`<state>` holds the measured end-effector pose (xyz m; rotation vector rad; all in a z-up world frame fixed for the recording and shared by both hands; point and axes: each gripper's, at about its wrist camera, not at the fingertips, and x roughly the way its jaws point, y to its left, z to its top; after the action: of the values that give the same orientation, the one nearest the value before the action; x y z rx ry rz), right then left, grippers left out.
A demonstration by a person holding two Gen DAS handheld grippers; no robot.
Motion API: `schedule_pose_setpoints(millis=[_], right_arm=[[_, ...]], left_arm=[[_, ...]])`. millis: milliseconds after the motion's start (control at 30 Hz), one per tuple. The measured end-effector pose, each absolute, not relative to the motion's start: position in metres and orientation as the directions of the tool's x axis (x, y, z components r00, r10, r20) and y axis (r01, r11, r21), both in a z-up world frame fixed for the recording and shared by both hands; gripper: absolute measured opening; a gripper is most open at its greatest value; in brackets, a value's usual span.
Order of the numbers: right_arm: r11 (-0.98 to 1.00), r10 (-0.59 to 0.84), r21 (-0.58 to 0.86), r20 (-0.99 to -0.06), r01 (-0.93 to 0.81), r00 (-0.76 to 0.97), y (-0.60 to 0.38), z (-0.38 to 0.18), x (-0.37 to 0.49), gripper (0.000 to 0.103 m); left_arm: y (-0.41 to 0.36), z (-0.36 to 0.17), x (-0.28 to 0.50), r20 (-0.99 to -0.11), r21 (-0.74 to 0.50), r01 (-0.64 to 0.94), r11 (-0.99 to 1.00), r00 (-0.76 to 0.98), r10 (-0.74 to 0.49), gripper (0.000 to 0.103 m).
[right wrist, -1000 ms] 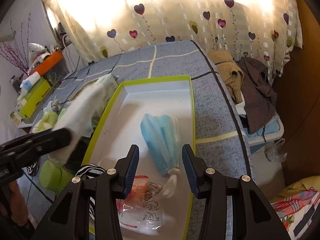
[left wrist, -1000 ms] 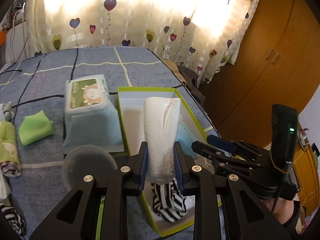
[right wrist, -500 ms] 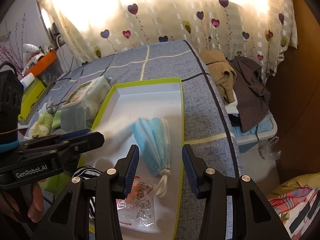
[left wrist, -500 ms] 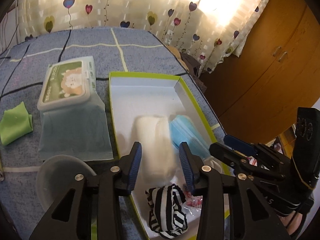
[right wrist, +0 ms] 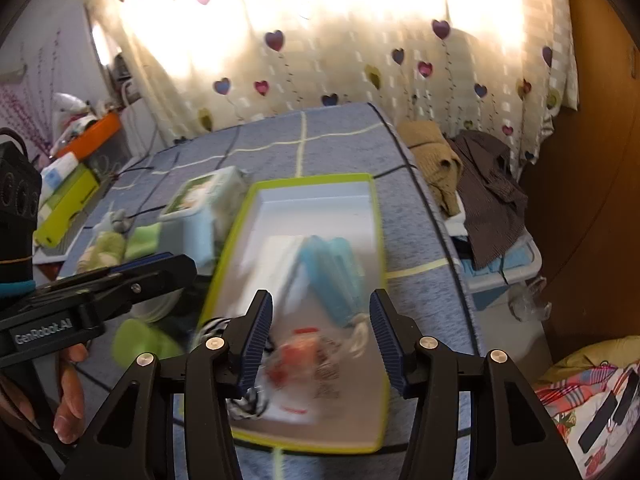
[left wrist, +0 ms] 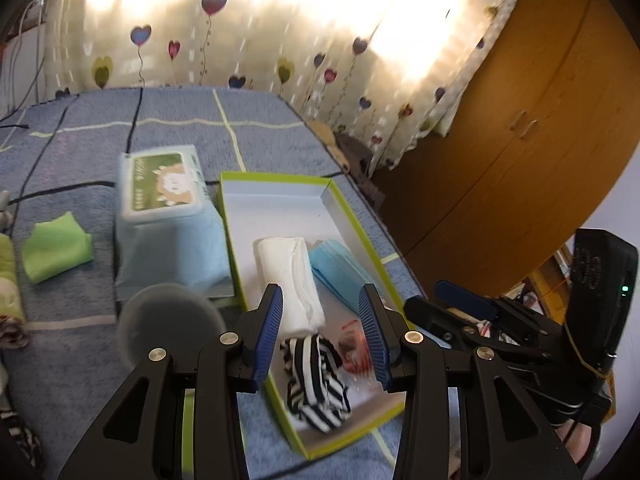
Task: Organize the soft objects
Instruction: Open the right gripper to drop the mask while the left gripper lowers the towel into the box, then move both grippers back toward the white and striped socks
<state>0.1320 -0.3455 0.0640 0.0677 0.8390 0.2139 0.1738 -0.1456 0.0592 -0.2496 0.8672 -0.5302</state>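
Green cloth (left wrist: pixel 56 246) and wipes pack (left wrist: pixel 168 220) sit on the blue blanket, left of the green-rimmed box (left wrist: pixel 280 178). Rolled white towel (left wrist: pixel 290 278) lies in the box beside blue masks (left wrist: pixel 340 270), striped sock (left wrist: pixel 316 380) nearer. Left gripper (left wrist: pixel 320 330) wide open, empty, above them. Right gripper (right wrist: pixel 320 340) also wide open, empty.

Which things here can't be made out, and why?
- Clear packet, right wrist view: motion blur smears its print.
- Striped cloth, right wrist view: mostly hidden behind the right claw.
- Round grey disc, left wrist view: out of focus, unidentifiable.
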Motion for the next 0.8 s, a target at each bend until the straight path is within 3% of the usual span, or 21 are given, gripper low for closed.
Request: schedule_pose_setpoints(millis=[367, 800], right_arm=[[0.958, 0.273, 0.129, -0.691, -0.257, 0.669, -0.293, 0.085, 0.105, 0.053], [0.934, 0.331, 0.127, -0.661, -0.335, 0.673, -0.245, 0.095, 0.091, 0.053]], left_arm=[[-0.088, 0.078, 0.134, -0.6, -0.425, 0.31, 0.851, 0.607, -0.521, 0.041], [-0.037, 0.08, 0.107, -0.592, -0.378, 0.242, 0.893, 0.678, -0.435, 0.041]])
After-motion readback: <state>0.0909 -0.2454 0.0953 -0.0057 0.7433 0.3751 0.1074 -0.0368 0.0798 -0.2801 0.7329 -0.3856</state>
